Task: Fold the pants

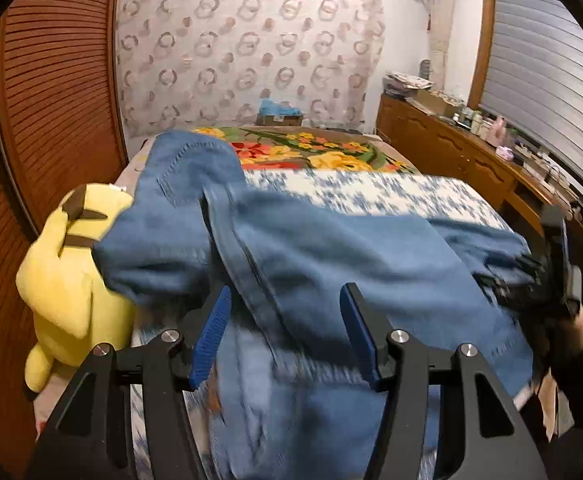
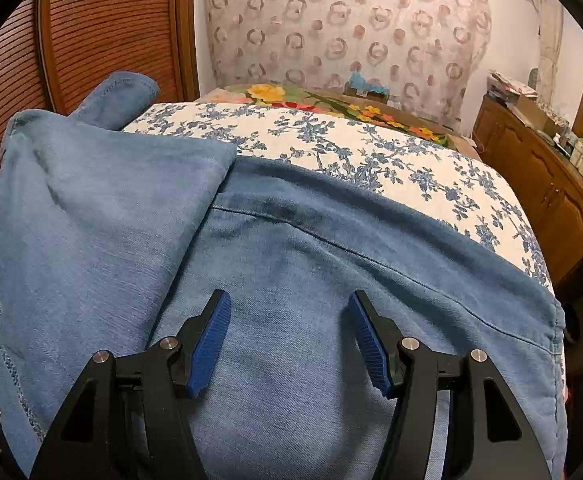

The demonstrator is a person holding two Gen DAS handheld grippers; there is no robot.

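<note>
While the pants lie spread on the bed, one part already folded over, both hand-held grippers hover above the cloth. Left hand-held gripper and right hand-held gripper stand released and grasp nothing, probably so the fold can settle flat.

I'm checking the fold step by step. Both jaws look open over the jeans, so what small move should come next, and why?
Probably close the left gripper on the bunched fabric beneath it: the jeans lie rumpled on the bed, one flap folded over, both grippers open, right gripper holding nothing.
</note>
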